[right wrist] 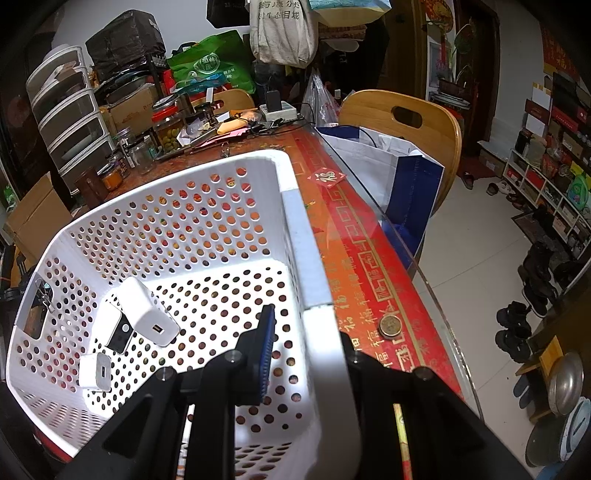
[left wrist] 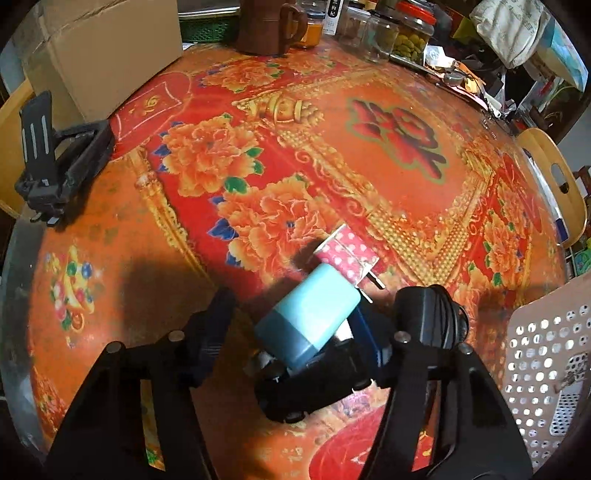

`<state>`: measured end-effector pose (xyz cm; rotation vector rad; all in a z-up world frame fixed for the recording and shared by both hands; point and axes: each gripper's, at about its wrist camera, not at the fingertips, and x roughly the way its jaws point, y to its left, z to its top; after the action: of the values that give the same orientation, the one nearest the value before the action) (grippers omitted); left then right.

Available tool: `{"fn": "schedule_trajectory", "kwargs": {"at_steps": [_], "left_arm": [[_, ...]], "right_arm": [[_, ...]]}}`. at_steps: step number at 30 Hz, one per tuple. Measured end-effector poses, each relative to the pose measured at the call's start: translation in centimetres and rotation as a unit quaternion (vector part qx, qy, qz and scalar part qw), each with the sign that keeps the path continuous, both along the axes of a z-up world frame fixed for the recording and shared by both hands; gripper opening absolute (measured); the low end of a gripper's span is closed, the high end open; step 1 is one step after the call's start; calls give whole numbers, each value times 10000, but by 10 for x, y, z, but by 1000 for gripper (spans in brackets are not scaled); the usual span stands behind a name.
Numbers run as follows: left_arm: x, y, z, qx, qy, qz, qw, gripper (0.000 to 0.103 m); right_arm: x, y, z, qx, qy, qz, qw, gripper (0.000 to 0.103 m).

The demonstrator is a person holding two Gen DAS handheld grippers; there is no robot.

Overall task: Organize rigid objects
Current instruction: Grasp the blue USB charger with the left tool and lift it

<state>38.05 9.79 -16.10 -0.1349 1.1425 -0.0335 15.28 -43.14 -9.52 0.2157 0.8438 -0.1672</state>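
left claw (left wrist: 306, 325) half-spread, right claw (right wrist: 306, 354) clamped

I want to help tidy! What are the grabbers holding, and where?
Right gripper clamps the basket by its side rim. Left gripper holds nothing; blue charger lies between its jaws.

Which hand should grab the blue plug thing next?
The left gripper: the blue charger already sits between its fingers. The right gripper is shut on the white basket rim, steadying it.

Glass jars (left wrist: 402, 33), a brown mug (left wrist: 269, 26) and a cardboard box (left wrist: 103, 48) crowd the far edge; a coin (right wrist: 390, 325) lies near a wooden chair (right wrist: 402, 122).
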Motion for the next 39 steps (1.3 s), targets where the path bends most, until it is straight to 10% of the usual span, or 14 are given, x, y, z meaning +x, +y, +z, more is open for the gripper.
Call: {"fn": "schedule_trajectory", "kwargs": {"at_steps": [3, 39], "left_arm": [[0, -1, 2, -103, -49, -6, 9999, 42], [-29, 7, 66, 230, -642, 143, 9976, 24]], "right_arm": [[0, 0, 0, -10, 10, 8, 10000, 19], [-1, 1, 0, 61, -57, 49, 10000, 20]]}}
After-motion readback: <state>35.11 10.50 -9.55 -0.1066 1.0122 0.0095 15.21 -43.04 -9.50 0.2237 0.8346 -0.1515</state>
